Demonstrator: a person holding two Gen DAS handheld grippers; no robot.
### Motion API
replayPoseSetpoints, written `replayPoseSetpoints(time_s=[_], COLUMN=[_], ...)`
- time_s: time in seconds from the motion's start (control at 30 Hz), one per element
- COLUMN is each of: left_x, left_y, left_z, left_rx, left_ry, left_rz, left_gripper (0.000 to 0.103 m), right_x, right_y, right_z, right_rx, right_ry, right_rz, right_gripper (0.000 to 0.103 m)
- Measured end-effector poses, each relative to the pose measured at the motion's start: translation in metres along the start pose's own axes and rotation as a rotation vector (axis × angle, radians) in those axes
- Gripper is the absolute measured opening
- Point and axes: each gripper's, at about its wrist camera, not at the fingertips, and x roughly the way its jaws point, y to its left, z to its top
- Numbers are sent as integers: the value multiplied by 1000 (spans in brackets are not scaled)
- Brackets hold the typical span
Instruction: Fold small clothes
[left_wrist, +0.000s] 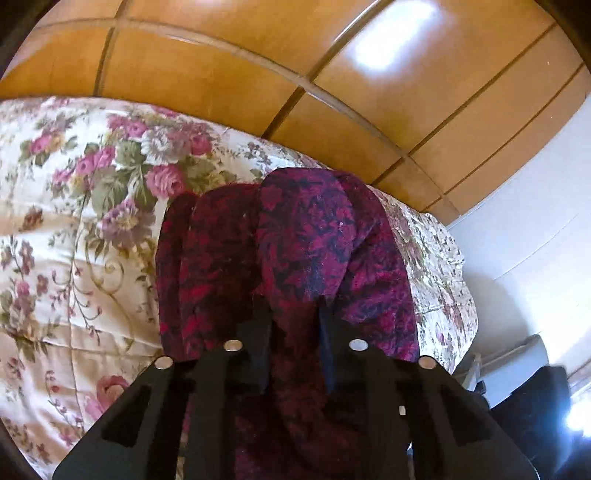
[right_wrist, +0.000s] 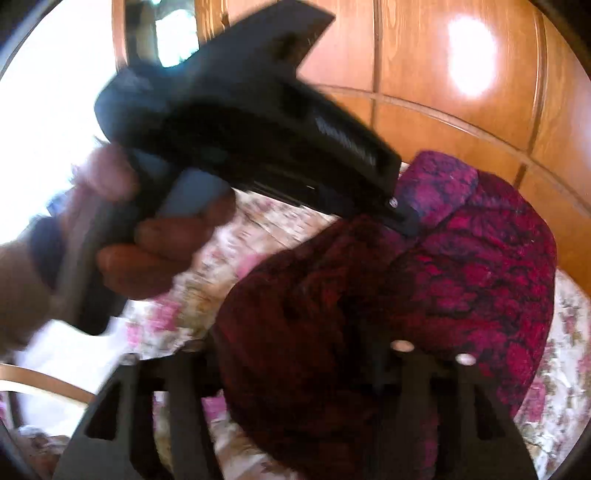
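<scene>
No legible writing or labels in either view. The garment (left_wrist: 295, 236) is a soft, fuzzy knit with a magenta-and-black floral pattern, bunched into rounded folds. It is lifted above the bed (left_wrist: 74, 221), which has a quilted cream cover printed with pink roses. Left gripper (left_wrist: 295, 325): fingers closed on a fold of the garment, cloth pinched between them. Right gripper (right_wrist: 295, 369): fingers spread wide, dark cloth draped between them; pad contact cannot be told through blur. A hand (right_wrist: 147, 251) holds the left gripper's handle. Glossy wooden wardrobe panels (left_wrist: 332, 110) stand behind.
</scene>
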Motion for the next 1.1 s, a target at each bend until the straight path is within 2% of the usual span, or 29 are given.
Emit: replayPoseSetpoints(time_s=[0.07,0.13,0.17,0.23,0.33,0.43,0.53,0.6,0.63,0.7,0.8,0.83,0.93,0.97,1.03,1.1], left_x=[-5,-10,-13,-17,-21,-16,-3,2,1,-2,-7,-7,-9,-9,-8,-9], left_y=[-2,-2,0,5,14,21,29,31,31,33,33,33,34,34,33,32], left_z=[2,3,2,1,0,-6,-20,-26,-30,-32,-36,-37,-38,-38,-39,-40], left_rx=[21,39,46,53,45,58,73,77,85,66,64,61,52,45,48,51], left_ry=[-2,0,0,2,2,10,3,-20,-38,-60,-81,-86,-98,-102,-107,-112], left_rz=[21,43,53,81,117,189,286,306,312,303,299,297,285,280,282,283], left_gripper=[18,18,18,18,18,18,20,20,20,20,20,20,20,20,20,20], right_x=[-24,-49,-62,-74,-62,-32,-10,-4,-3,-12,-30,-41,-58,-57,-47,-25], right_y=[-16,-36,-49,-65,-78,-68,-53,-49,-48,-48,-73,-80,-111,-121,-131,-141], right_z=[-1,-5,-8,-14,-21,-18,-23,-26,-26,-22,-9,-4,17,28,46,64], right_rx=[91,169,206,224,220,147,58,36,24,40,168,216,324,340,343,354], right_ry=[-7,-55,-80,-98,-54,-28,-24,-16,-15,-7,-30,-54,-116,-120,-113,-70], right_rz=[143,188,166,68,-34,-108,-232,-274,-282,-234,-65,-39,-57,-91,-131,-138], right_gripper=[72,72,72,70,59,58,58,58,58,59,57,57,57,55,51,46])
